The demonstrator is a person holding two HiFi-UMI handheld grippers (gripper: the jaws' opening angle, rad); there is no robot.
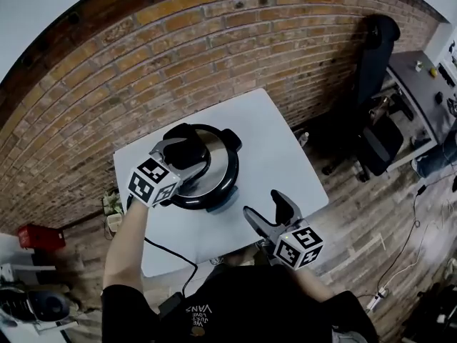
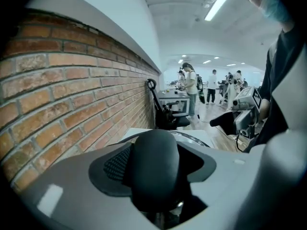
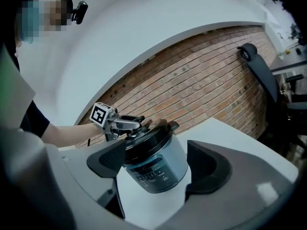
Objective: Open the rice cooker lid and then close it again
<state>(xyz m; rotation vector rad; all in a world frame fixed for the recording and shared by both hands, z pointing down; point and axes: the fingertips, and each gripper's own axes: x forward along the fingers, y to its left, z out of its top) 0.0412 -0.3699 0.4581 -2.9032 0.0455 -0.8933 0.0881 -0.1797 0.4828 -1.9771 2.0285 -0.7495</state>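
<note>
brick wall [image 1: 143, 63] behind white table [image 1: 285, 156]; rice cooker [image 1: 227, 164] mid-table. left gripper [image 1: 183, 157] clamped on lid handle [image 1: 188, 147] atop the cooker. right gripper [image 1: 266, 208]: jaws apart, empty, apart from the cooker, at its front.

Lab-office — brick wall [image 1: 143, 63], desk [image 1: 421, 84], office chair [image 1: 377, 145]

Wall: brick wall [image 1: 143, 56], red-brown, with white plaster above it.
Floor: wooden floor [image 1: 371, 227], worn planks.
Tabletop [image 1: 285, 170]: white, set against the brick.
Furniture: black office chair [image 1: 377, 141] beside a grey desk [image 1: 421, 84].
Light: ceiling strip lamp [image 2: 218, 4], lit.
</note>
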